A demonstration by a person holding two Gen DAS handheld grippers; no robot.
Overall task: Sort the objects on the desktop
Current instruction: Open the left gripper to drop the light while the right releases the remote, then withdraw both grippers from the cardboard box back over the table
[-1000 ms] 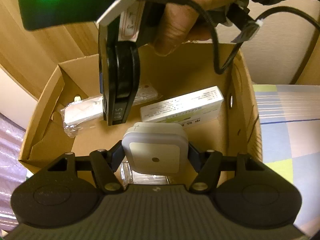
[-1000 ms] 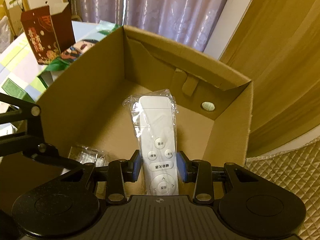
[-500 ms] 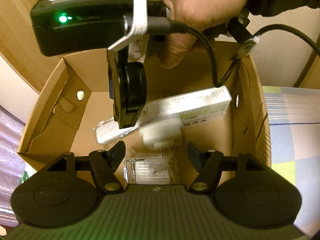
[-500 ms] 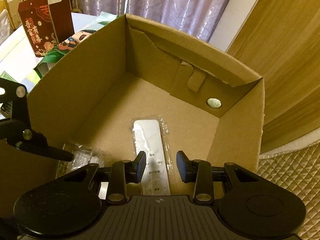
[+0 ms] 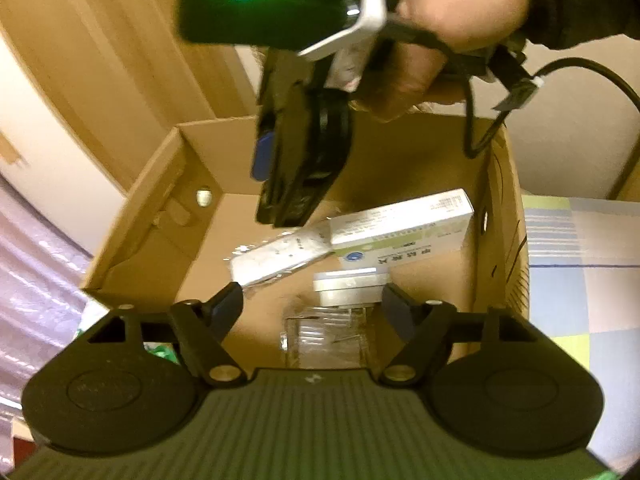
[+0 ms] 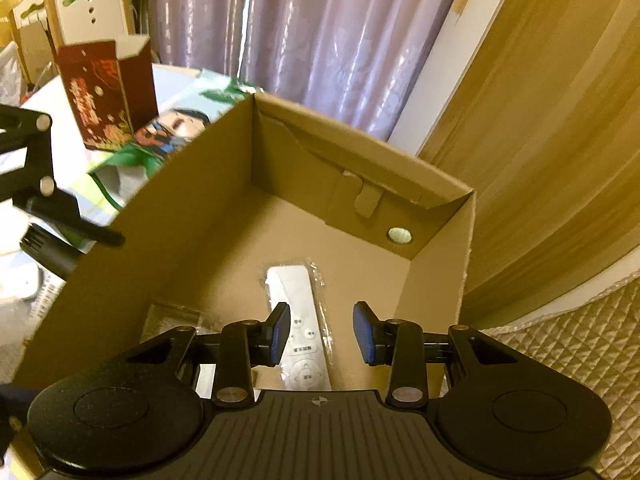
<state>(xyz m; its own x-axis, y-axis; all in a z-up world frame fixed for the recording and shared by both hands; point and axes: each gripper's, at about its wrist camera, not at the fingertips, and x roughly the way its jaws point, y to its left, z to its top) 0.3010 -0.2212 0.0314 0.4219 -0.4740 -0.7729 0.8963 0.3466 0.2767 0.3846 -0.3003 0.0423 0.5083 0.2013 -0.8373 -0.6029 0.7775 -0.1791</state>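
An open cardboard box (image 5: 168, 184) holds the sorted items. In the left wrist view my left gripper (image 5: 312, 308) is open and empty above the box. Below it lie a white plug adapter (image 5: 350, 290), a clear plastic case (image 5: 324, 336), a white and green carton (image 5: 404, 228) and a bagged white remote (image 5: 276, 256). The right gripper with the hand on it hangs over the box (image 5: 296, 168). In the right wrist view my right gripper (image 6: 322, 334) is open and empty above the box (image 6: 168, 216), over the bagged remote (image 6: 300, 320).
A dark red gift box (image 6: 106, 92) and a printed bag (image 6: 168, 132) stand on the table left of the box. A checked tablecloth (image 5: 580, 260) lies to its right. Curtains (image 6: 320, 32) and a wooden panel (image 6: 540, 120) stand behind. A quilted cushion (image 6: 580, 340) is at lower right.
My left gripper opened and the white adapter dropped into the box. My right gripper opened, the bagged remote dropped onto the box floor, and the gripper rose.
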